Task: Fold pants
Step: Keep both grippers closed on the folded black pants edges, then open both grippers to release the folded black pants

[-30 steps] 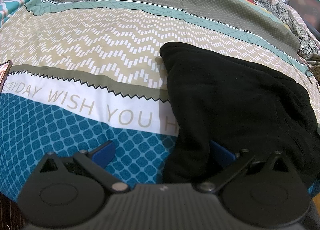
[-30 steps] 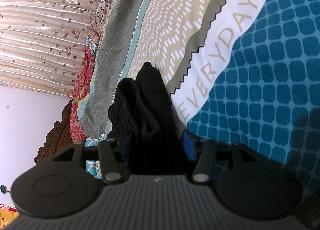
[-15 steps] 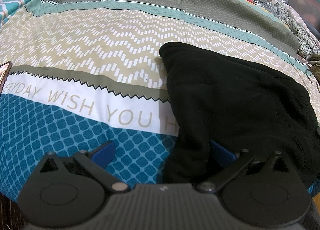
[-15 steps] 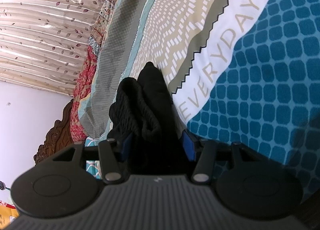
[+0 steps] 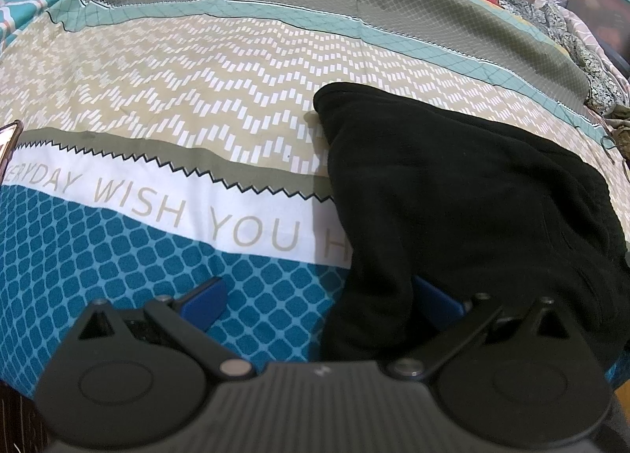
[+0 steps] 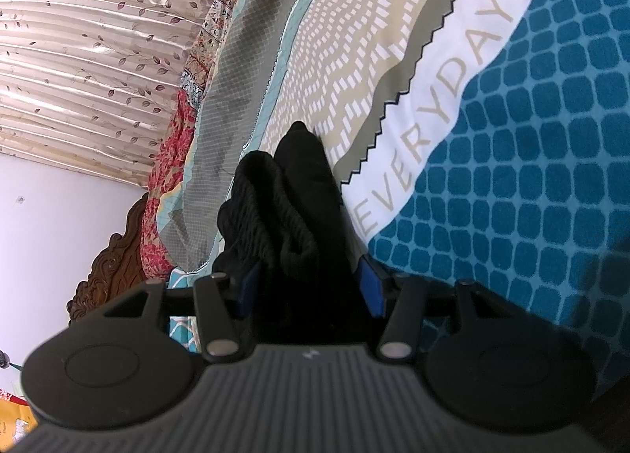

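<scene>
Black pants (image 5: 464, 193) bunched in a thick folded heap on the right part of the bedspread (image 5: 197, 106), lying over the beige zigzag band, the white lettered strip and the blue lattice print. Far corner of the heap rounded and resting on the beige band; near edge hanging down to the left claw (image 5: 319, 301). Left claw spread wide: left blue pad (image 5: 204, 299) bare over the blue print, clear of the cloth; right blue pad (image 5: 437, 299) tucked in against the near fold of the pants, partly hidden by it. No squeeze on the fabric from that claw, only the one pad touching.

Seen from the right wrist, same pants (image 6: 299, 208) standing up as a dark ridge between the two blue pads of the right claw (image 6: 309, 287), ribbed waistband (image 6: 256, 193) on the left side of the ridge. Right claw about half spread, both pads hard against the thick bundle and holding it. Bedspread (image 6: 512, 138) running off to the right with the word EVERYDAY on its white strip. Leaf-print curtain (image 6: 86, 51) beyond the bed, carved wooden headboard (image 6: 114, 264) below it, pale wall (image 6: 51, 216) beside. Edge of a phone (image 5: 8, 142) at the far left of the left-wrist view.
</scene>
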A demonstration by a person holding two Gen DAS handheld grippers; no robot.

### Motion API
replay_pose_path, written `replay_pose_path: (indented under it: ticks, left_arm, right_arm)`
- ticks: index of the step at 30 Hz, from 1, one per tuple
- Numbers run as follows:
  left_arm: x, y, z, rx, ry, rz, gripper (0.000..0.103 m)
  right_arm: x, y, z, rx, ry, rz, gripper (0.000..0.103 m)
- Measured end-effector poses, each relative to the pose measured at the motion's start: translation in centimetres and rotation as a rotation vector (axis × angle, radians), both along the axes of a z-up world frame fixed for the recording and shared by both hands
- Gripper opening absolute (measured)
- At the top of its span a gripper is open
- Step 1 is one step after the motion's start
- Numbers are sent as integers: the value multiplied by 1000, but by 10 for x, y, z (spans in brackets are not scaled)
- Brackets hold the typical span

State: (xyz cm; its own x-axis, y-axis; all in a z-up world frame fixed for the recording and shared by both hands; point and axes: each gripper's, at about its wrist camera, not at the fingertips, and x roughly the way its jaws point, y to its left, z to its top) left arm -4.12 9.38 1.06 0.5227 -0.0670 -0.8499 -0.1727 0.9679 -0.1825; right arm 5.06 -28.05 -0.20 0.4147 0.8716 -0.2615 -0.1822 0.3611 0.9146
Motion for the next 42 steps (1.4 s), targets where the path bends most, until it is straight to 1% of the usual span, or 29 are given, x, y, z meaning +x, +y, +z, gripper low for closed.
replay_pose_path:
  ticks: [2, 4, 5, 6, 7, 9, 11, 13, 15, 16, 17, 18, 19, 20, 21, 22, 23, 25, 26, 27, 29, 32, 35, 37, 39, 41, 42]
  left_arm:
    - [2, 7, 1, -44, 7, 5, 103]
    - [3, 18, 4, -110, 11, 18, 103]
    - [3, 22, 6, -142, 5, 25, 103]
    - [3, 26, 8, -174, -3, 29, 103]
    - [3, 29, 9, -209, -13, 26, 103]
    - [6, 29, 8, -253, -19, 12, 103]
    - [10, 24, 6, -263, -16, -12, 103]
    - [13, 12, 3, -239, -14, -63, 101]
    - [14, -2, -1, -169, -8, -86, 87]
    - [13, -10, -1, -134, -19, -96, 69]
    - [13, -15, 2, -143, -32, -113, 42]
    - [13, -18, 6, -169, -36, -123, 36]
    - [14, -21, 11, -157, -36, -112, 31]
    - [16, -24, 15, -138, -39, -115, 25]
    - [17, -24, 18, -133, -48, -117, 23]
    - [18, -22, 23, -151, -56, -113, 20]
    - [18, -18, 28, -189, -66, -107, 17]
    - [23, -9, 44, -266, -109, -112, 16]
    - [27, -8, 52, -278, -134, -119, 16]
    - [32, -9, 63, -270, -164, -128, 15]
    - [49, -14, 86, -213, -229, -153, 15]
    - [84, -20, 117, -171, -300, -172, 15]
    - [126, -28, 142, -118, -373, -185, 15]
    - [153, -35, 156, -77, -431, -189, 15]
    - [180, -41, 157, -54, -470, -196, 15]
    - [212, -46, 141, -20, -460, -192, 19]
    - [227, -48, 127, -2, -436, -179, 21]
  right_arm:
    - [1, -1, 0, 4, 8, 7, 56]
    - [3, -3, 0, 16, 24, 15, 57]
    - [5, -3, 1, 19, 31, 20, 60]
    - [5, -3, 5, 15, 25, 24, 67]
    - [4, -1, 10, -4, 1, 34, 71]
    - [1, 12, 24, -92, -77, 64, 86]
    - [-2, 29, 32, -198, -142, 92, 89]
    - [-5, 42, 35, -283, -197, 114, 89]
    - [-8, 51, 37, -342, -231, 122, 89]
    - [-9, 53, 37, -357, -235, 122, 89]
    - [-10, 55, 38, -372, -235, 123, 86]
    - [-11, 57, 40, -396, -234, 126, 68]
    - [-12, 60, 43, -414, -238, 139, 57]
    - [-15, 62, 45, -420, -245, 148, 53]
    - [-18, 64, 50, -427, -268, 150, 48]
    - [-22, 67, 57, -435, -298, 153, 46]
    - [-24, 69, 64, -436, -324, 151, 45]
    - [-24, 71, 80, -403, -364, 151, 43]
    - [-25, 73, 90, -385, -392, 156, 42]
    - [-24, 76, 99, -378, -424, 159, 42]
    - [-22, 87, 124, -371, -507, 161, 42]
    - [-10, 99, 154, -333, -614, 150, 41]
    - [11, 114, 185, -314, -737, 111, 41]
    - [27, 121, 198, -315, -802, 71, 41]
    - [51, 126, 206, -301, -847, 27, 42]
    - [80, 137, 202, -307, -863, -13, 42]
    - [94, 139, 195, -323, -855, -33, 42]
